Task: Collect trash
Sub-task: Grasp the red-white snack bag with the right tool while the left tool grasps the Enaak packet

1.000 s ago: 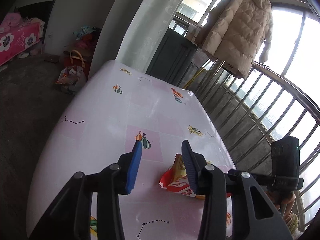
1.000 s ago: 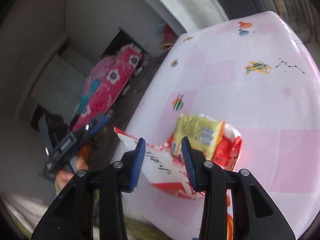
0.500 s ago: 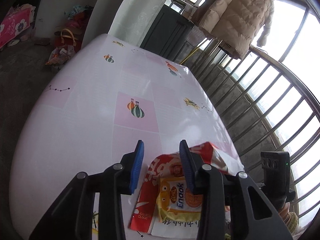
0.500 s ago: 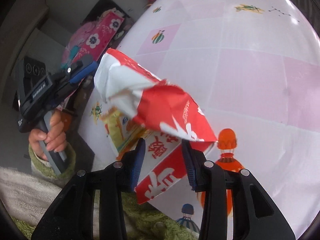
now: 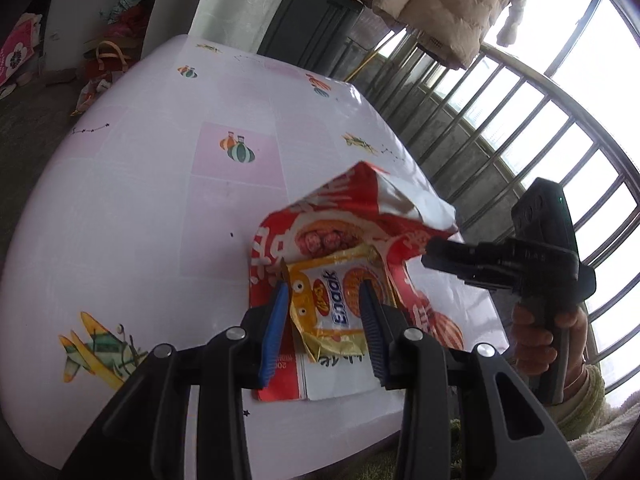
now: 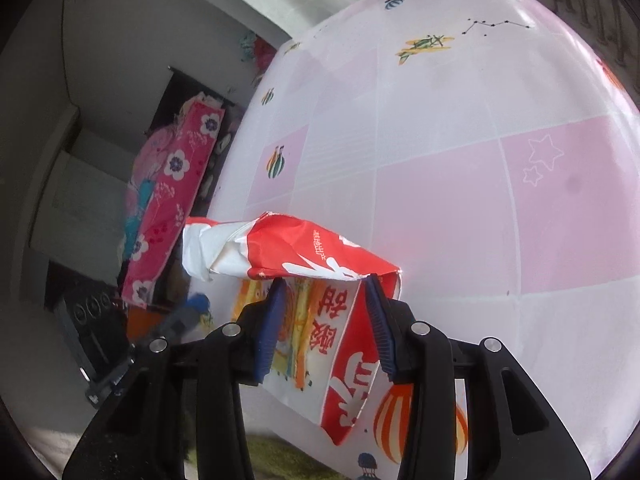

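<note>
A red-and-white snack bag (image 5: 348,208) lies near the front edge of the pink-and-white table (image 5: 160,200), its upper flap raised like a tent. A yellow Enaak wrapper (image 5: 332,300) sits at the bag's mouth, pinched across its width between the blue pads of my left gripper (image 5: 322,288). My right gripper (image 5: 432,252) reaches in from the right to the flap's edge. In the right wrist view, the right gripper (image 6: 325,282) has the red bag (image 6: 304,248) spanning its jaws, which are opening, and the folded flap rests on its tips.
A hand (image 5: 536,340) holds the right gripper's handle past the table's right edge. Window bars (image 5: 500,128) and a hanging beige coat (image 5: 448,4) stand behind. Bags (image 5: 104,60) lie on the floor at far left. A pink floral cloth (image 6: 168,184) lies beyond the table (image 6: 440,160).
My left gripper came down and forward, and the yellow wrapper now sits between its pads. My right gripper rolled and sank, and the bag's raised flap now lies lower, nearer the table.
</note>
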{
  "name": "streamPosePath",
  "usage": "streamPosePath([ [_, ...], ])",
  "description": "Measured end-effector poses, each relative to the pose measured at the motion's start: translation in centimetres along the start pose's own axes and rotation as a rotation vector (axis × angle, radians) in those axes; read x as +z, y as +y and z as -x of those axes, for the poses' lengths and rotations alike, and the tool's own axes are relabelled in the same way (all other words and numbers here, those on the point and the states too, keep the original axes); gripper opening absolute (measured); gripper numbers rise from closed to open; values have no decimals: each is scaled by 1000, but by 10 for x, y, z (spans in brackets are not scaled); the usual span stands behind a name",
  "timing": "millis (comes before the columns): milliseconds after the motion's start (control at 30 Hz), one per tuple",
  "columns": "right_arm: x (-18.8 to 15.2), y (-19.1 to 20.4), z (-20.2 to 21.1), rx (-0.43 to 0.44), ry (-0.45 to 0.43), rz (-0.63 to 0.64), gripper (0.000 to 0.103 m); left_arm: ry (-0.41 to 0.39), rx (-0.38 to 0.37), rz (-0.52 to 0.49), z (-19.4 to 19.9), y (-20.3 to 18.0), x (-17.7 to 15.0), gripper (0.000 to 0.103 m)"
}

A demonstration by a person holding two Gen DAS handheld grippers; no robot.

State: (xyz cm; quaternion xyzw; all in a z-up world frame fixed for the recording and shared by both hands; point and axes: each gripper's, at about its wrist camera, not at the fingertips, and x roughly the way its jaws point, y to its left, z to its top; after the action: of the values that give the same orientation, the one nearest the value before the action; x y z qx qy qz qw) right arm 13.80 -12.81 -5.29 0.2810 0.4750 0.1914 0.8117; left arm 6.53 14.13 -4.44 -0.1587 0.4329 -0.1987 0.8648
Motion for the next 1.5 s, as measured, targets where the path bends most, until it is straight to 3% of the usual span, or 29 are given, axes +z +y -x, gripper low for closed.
streamPosePath([
  [200, -18, 11, -2, 25, 65, 45, 43, 43, 62, -33, -11, -5, -12, 35],
  [500, -28, 20, -23, -95, 98, 101, 43, 100, 73, 8, -25, 4, -17, 35],
  [633, -22, 27, -37, -156, 97, 132, 26, 102, 55, 37, -25, 9, -15, 35],
  [700, -21, 26, -36, -164, 104, 135, 10, 101, 43, 54, -25, 11, -13, 35],
  [867, -21, 16, -28, -136, 102, 123, 6, 104, -39, 113, -25, 17, -11, 35],
  [1133, -17, -10, -24, 25, 117, -14, 4, 128, -116, 167, -35, 16, -8, 35],
  [1367, -24, 1, -22, 37, 112, 19, 4, 132, -88, 170, -43, 13, -2, 16],
  [1500, -23, 10, -19, 24, 102, 58, 8, 107, -34, 132, -39, 9, -2, 12],
])
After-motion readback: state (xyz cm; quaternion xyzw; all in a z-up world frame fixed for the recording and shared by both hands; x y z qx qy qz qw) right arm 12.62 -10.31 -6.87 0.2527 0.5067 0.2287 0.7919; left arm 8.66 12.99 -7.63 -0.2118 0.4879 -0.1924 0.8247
